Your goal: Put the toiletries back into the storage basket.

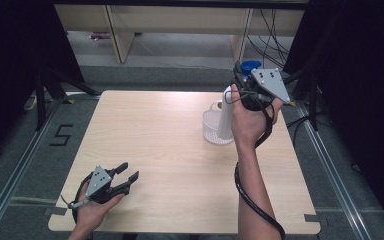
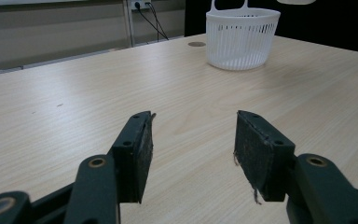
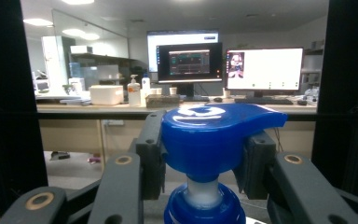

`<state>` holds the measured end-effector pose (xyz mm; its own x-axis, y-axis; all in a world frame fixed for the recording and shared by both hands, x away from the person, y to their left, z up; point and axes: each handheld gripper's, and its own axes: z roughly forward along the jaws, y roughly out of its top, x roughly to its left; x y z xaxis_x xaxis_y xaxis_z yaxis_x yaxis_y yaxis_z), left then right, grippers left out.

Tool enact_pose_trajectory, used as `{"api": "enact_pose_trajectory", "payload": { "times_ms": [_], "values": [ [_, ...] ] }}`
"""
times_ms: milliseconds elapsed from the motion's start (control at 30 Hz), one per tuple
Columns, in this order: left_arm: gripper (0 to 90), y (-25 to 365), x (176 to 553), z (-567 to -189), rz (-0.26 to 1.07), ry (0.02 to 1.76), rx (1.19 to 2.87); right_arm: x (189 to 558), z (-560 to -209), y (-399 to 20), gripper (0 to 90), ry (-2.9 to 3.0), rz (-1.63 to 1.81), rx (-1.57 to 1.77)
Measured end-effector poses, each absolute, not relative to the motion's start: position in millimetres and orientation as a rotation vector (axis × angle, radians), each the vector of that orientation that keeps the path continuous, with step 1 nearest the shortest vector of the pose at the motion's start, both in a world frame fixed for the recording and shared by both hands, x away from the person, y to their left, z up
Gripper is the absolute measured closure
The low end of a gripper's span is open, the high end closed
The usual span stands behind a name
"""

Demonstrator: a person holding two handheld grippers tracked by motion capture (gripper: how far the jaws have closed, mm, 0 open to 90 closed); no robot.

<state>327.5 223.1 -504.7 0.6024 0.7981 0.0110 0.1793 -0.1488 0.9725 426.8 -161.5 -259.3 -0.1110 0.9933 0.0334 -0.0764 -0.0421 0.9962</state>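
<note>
Wooden counter (image 1: 180, 165), seen from the high view, carrying a white slatted basket (image 1: 215, 127) at about 2 o'clock from its centre, close to the far right corner.

Right hand-held gripper (image 1: 245, 80) raised above that corner at roughly 1 o'clock, gripped in a hand (image 1: 247, 122) whose forearm comes up from the bottom edge. Jaws clamped from either side on the blue pump head (image 3: 214, 133) of a white bottle (image 1: 226, 115). Bottle hanging upright beneath the right hand-held gripper, its lower end down at the basket; touching the basket's floor or held just clear of it, cannot tell. In the right gripper view, blue spout pointing toward 3 o'clock, white neck (image 3: 201, 191) and blue collar (image 3: 203, 212) directly below, squarely between the two black jaws. Monitors (image 3: 223, 63) on a desk far off behind.

Left hand-held gripper (image 1: 130, 172) low at about 7 o'clock on the counter, near the front left corner, well apart from bottle and basket. Jaws spread wide, nothing between them, pointing toward 2 o'clock. Held in a hand (image 1: 92, 210) at the counter's near edge. In the left gripper view, bare wood between the two pads (image 2: 256, 154), frayed edge on the right-hand one, basket (image 2: 242, 37) far ahead at 1 o'clock.
</note>
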Motion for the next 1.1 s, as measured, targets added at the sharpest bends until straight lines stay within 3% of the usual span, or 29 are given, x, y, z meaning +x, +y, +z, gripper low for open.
{"api": "enact_pose_trajectory", "payload": {
  "times_ms": [1100],
  "values": [
    [46.7,226.9,325.5,-503.9,0.664,0.831,1.642,482.8,-233.1,-146.0,60.0,1.226,1.355,1.142]
  ]
}}
